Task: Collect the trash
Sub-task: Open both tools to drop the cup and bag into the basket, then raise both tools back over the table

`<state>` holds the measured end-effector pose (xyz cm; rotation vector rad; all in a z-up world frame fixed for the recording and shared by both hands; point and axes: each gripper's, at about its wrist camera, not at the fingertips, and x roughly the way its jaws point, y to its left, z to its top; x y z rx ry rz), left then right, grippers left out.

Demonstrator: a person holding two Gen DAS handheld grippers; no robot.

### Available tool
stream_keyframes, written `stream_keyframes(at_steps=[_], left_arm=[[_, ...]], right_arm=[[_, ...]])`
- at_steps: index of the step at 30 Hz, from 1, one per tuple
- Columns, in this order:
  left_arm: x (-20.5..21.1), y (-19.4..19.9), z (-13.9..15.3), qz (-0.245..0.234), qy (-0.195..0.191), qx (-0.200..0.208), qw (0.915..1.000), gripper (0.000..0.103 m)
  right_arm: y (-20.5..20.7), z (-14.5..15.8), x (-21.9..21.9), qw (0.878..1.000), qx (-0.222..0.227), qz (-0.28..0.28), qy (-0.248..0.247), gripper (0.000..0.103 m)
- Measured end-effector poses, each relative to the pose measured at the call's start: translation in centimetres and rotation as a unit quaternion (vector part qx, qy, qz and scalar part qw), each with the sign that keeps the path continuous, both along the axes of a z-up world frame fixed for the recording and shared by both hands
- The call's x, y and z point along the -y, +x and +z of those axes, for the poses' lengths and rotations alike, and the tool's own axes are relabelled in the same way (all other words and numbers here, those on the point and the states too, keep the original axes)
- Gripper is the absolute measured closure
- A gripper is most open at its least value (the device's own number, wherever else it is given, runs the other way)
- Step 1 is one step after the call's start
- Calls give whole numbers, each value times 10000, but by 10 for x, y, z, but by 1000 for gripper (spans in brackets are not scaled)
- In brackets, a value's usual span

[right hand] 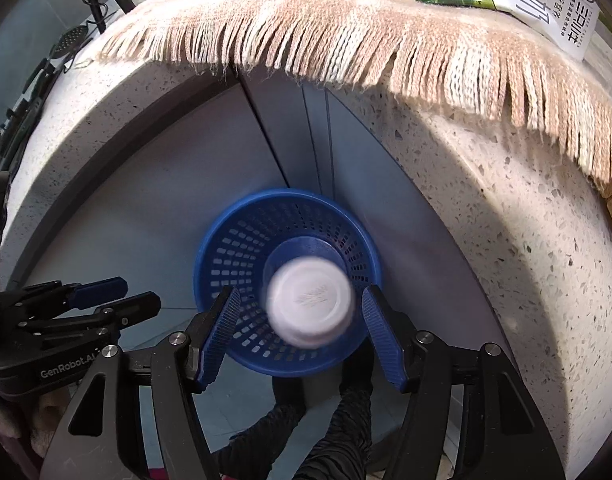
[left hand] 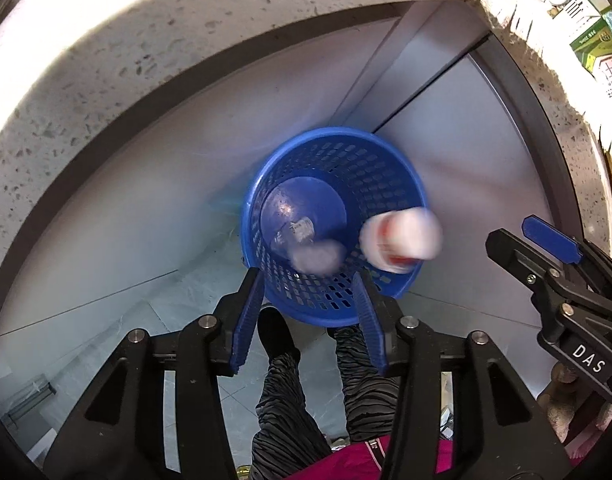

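Now both grippers hang over the blue basket (right hand: pixel 288 280), which sits on the grey floor against the speckled stone counter (right hand: pixel 506 208). Right gripper (right hand: pixel 302 334) has its jaws spread wide and empty, and a blurred white cup (right hand: pixel 311 306) shows between them, clear of both pads, over the basket's mouth. Left gripper (left hand: pixel 308 316) is spread wide too, gripping nothing; from its camera the cup (left hand: pixel 402 240) sits at the basket's rim, beside a blurred pale wad (left hand: pixel 318 258). Up top, a fringed cloth (right hand: pixel 346 32) carries a milk carton (right hand: pixel 546 0).
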<state>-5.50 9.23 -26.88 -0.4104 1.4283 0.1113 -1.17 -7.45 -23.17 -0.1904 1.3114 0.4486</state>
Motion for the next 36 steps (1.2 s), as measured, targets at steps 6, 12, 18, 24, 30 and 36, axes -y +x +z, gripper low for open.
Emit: stream_keyframes(at_steps=[6, 12, 18, 24, 30, 36], left_arm=[[-2, 1, 5, 52, -3, 33, 10000, 56], [-7, 1, 16, 79, 17, 141, 9999, 56], [-9, 7, 38, 113, 33, 325, 9994, 56], [-8, 18, 63, 146, -5, 574, 9982, 56], [-7, 35, 91, 155, -32, 867, 9961, 56], [-4, 58, 121, 144, -26, 1163, 9931, 56]], right_arm=[[5, 6, -1, 10000, -29, 21, 69, 39], [4, 18, -2, 9998, -22, 74, 184, 39], [4, 45, 6, 9992, 102, 85, 383, 39], [7, 73, 21, 9978, 302, 61, 589, 39], [23, 105, 39, 9953, 569, 19, 789, 39], [42, 134, 62, 9921, 944, 80, 816, 39]])
